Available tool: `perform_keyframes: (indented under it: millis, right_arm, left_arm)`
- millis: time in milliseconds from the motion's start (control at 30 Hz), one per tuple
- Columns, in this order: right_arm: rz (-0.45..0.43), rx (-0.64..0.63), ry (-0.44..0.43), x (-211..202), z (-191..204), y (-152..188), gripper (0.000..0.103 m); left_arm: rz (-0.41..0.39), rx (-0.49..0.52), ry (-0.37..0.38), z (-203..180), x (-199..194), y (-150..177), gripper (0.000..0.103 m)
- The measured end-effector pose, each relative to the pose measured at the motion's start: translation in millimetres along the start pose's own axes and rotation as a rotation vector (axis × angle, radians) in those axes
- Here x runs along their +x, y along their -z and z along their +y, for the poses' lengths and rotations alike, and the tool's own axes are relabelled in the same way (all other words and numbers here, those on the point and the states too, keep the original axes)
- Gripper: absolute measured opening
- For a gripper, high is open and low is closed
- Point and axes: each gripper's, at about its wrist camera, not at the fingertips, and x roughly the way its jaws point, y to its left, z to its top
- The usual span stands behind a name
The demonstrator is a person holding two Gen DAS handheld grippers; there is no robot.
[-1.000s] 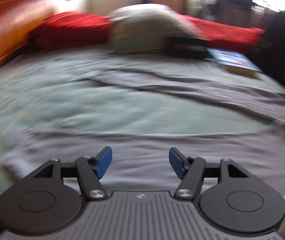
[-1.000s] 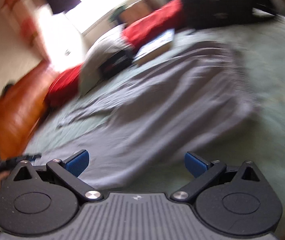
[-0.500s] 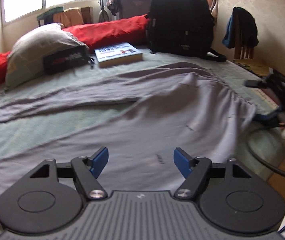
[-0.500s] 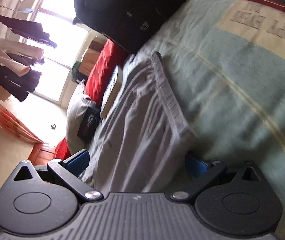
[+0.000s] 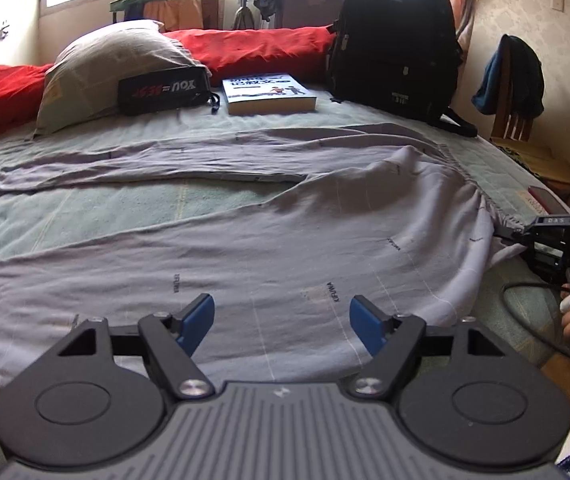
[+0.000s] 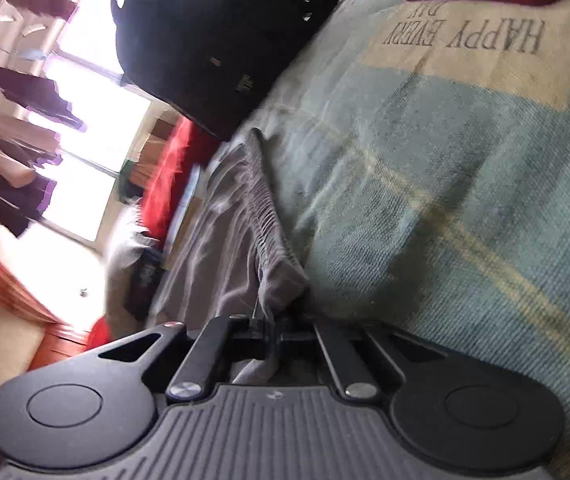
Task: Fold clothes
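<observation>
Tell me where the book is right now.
In the left wrist view the book lies at the far end of the bed, between the black pouch on its left and the backpack on its right.

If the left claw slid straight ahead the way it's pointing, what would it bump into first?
Probably the spread-out grey trousers lying on the green bed cover. The open left claw hovers low over them, so cloth comes first; the paperback book lies much farther back. Depth is hard to judge.
</observation>
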Motion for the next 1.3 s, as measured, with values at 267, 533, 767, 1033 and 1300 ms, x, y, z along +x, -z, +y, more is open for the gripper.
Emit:
perform_keyframes:
  millis: [267,533,767,1033,1300]
  right_arm:
    - [0.024,-0.014,0.050,-23.3,8.4,-17.9,0.004]
    - [0.049,-0.029,0.105,-42.9,-0.4,-21.5,0.005]
    - [-0.071,-0.229,0.229,-80.6,43.8,-21.8,0.038]
    - [0.072,-0.691,0.217,-29.0,109.5,35.1,0.071]
    - [0.198,-0.956,0.240,-3.3,108.0,91.6,0.079]
  left_arm:
    - [-0.002,-0.017,-0.012,1.5,-6.1,1.6,0.077]
    - [0.000,0.008,-0.011,-3.6,-6.2,0.6,0.077]
    - [0.008,0.054,-0.074,5.8,7.4,-11.2,0.077]
    - [0.050,0.146,-0.195,19.8,31.7,-13.5,0.077]
    - [0.089,0.066,-0.117,52.7,19.2,28.1,0.084]
